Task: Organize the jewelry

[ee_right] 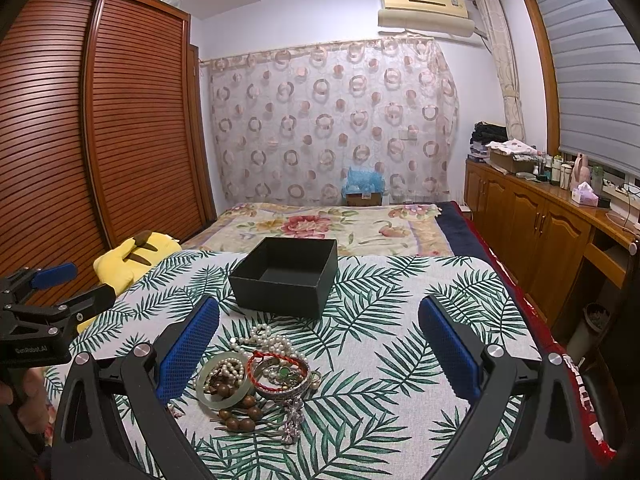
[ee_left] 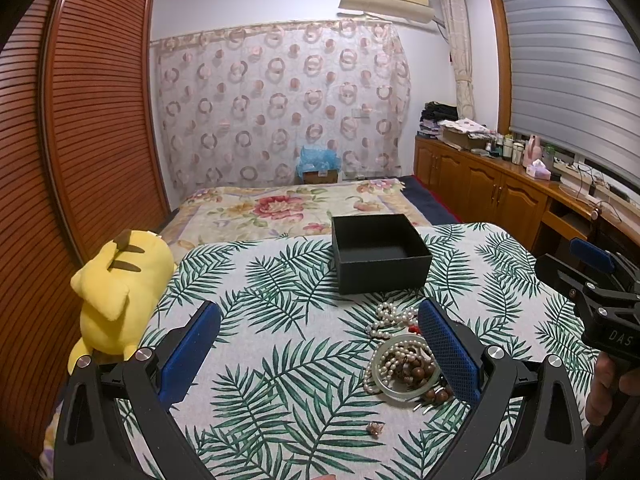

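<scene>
Left gripper (ee_left: pixel 320 344) hovers over the leaf-print cloth (ee_left: pixel 280 380), jaws spread wide, nothing between them. Right gripper (ee_right: pixel 320 344) likewise wide apart and empty.

Jewelry pile (ee_right: pixel 256 380) lies on the cloth at about 7 o'clock in the right wrist view, just beside that gripper's left finger. It includes a pale jade bangle (ee_right: pixel 224 386), a pearl strand (ee_right: pixel 268 340), a red cord bracelet (ee_right: pixel 276 360), a silver bangle (ee_right: pixel 284 390) and brown wooden beads (ee_right: pixel 236 416), all tangled and touching.

Black box (ee_right: pixel 286 276), lidless and empty, sits at 12 o'clock from the pile, near but apart.

Yellow plush toy (ee_left: pixel 116 296) at 9 o'clock in the left view, off the cloth's edge.
</scene>
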The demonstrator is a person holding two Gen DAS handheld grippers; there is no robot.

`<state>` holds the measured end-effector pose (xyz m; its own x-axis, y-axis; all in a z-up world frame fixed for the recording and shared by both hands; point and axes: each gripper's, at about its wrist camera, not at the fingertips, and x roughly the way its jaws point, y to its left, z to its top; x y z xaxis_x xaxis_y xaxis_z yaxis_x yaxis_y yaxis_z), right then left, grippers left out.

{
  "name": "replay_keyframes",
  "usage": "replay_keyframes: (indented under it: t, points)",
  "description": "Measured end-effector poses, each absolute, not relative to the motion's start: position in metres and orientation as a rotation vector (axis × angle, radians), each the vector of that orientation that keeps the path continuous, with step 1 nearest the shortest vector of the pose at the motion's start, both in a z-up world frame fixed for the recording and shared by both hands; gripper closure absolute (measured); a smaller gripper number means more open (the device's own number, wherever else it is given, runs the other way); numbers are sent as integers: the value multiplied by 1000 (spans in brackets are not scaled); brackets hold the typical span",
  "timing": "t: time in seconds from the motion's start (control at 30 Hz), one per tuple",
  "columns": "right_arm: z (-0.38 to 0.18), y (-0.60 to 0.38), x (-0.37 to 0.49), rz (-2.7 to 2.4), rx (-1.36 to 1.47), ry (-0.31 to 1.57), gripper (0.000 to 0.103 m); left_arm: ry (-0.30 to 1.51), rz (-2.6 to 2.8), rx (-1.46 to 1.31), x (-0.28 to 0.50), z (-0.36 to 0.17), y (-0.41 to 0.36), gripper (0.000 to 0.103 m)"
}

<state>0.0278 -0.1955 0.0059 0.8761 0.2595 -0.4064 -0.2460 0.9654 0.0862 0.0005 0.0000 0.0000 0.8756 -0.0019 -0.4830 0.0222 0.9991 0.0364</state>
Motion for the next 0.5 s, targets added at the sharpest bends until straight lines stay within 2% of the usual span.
replay_keyframes:
  t: [0.5]
  points:
    - [5, -195, 28, 266, 31, 431, 3, 509, -16, 41, 1, -2, -7, 7]
